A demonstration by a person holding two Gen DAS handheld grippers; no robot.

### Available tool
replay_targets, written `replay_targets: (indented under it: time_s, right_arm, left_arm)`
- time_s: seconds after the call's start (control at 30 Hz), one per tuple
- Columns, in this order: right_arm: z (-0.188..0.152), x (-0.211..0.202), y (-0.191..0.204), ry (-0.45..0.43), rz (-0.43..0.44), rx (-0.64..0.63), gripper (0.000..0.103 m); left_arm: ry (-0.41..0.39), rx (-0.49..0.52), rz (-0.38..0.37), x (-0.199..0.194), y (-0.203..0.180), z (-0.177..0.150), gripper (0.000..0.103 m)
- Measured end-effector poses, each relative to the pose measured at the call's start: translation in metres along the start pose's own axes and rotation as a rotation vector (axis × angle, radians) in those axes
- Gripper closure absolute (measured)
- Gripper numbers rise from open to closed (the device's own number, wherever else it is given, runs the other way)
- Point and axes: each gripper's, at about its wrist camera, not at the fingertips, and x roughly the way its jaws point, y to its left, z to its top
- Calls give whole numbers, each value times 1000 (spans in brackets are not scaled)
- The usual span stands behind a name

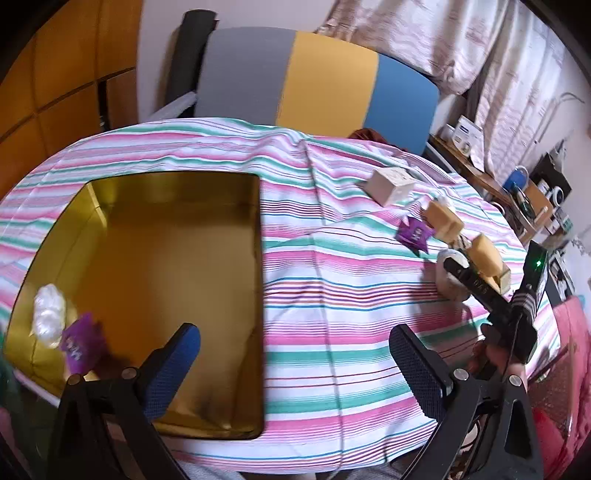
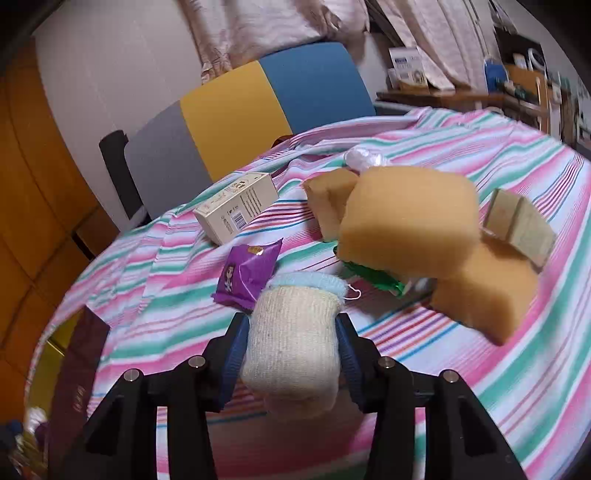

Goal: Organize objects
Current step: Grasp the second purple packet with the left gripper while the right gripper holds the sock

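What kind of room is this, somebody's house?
Probably a room in a home. A table has a striped tablecloth on it, a colourful chair stands behind it, curtains hang above, and a cluttered shelf sits off to the side.

I see a grey, yellow and blue chair back [image 1: 317, 77] against a white wall [image 2: 110, 66]. Pale curtains [image 1: 443, 37] hang right; orange wooden cabinet [image 1: 55, 74] left.

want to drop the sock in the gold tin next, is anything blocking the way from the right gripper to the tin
Nothing visible does. The right gripper is shut on the rolled sock, and the gold tin sits to its left, with only bare striped cloth between them. The open left gripper hangs over the tin's near edge.
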Motion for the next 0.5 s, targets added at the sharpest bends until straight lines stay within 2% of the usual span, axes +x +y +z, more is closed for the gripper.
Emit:
replay_targets:
  time_s: [0.13, 0.33, 0.5]
  right_arm:
    - [-6, -4, 3, -22, -15, -33, 55]
    - [-9, -2, -13, -32, 20, 32, 56]
    - [-13, -15, -21, -99, -68, 90, 56]
  left_arm:
    - [14, 34, -17, 13, -19, 7, 0]
    - [14, 110, -24, 50, -53, 26, 0]
    - [-2, 194, -50, 89, -87, 53, 0]
